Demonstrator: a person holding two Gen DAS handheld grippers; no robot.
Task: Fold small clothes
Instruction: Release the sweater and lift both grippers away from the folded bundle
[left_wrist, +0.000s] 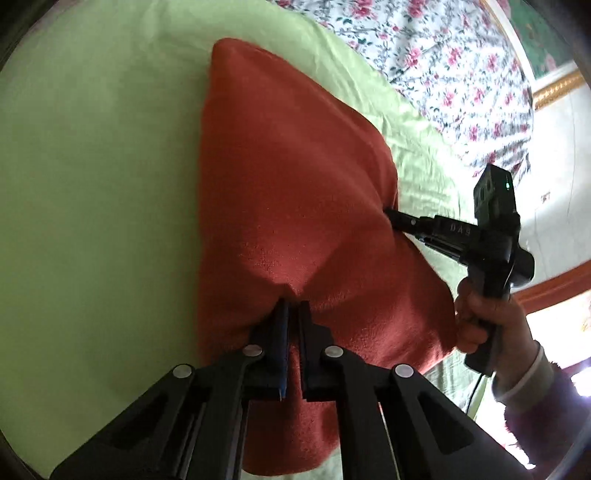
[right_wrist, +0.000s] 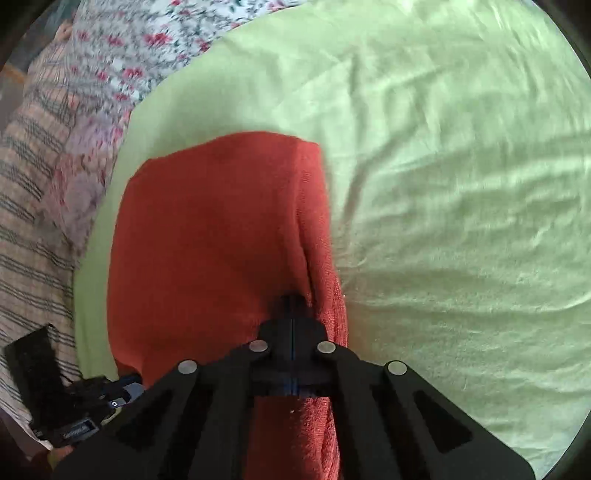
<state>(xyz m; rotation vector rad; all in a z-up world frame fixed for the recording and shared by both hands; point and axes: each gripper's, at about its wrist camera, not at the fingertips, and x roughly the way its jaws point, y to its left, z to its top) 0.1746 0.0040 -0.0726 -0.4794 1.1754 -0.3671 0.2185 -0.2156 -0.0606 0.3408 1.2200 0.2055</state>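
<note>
A rust-red knitted garment is held up above a light green sheet. My left gripper is shut on its near edge, cloth bunched between the fingers. My right gripper comes in from the right and is shut on the garment's right edge. In the right wrist view the right gripper is shut on a fold of the red garment, which hangs over the green sheet. The left gripper's body shows at the lower left.
A floral bedspread lies beyond the sheet and also shows in the right wrist view. A striped pink cloth lies at the left. A person's hand holds the right gripper's handle.
</note>
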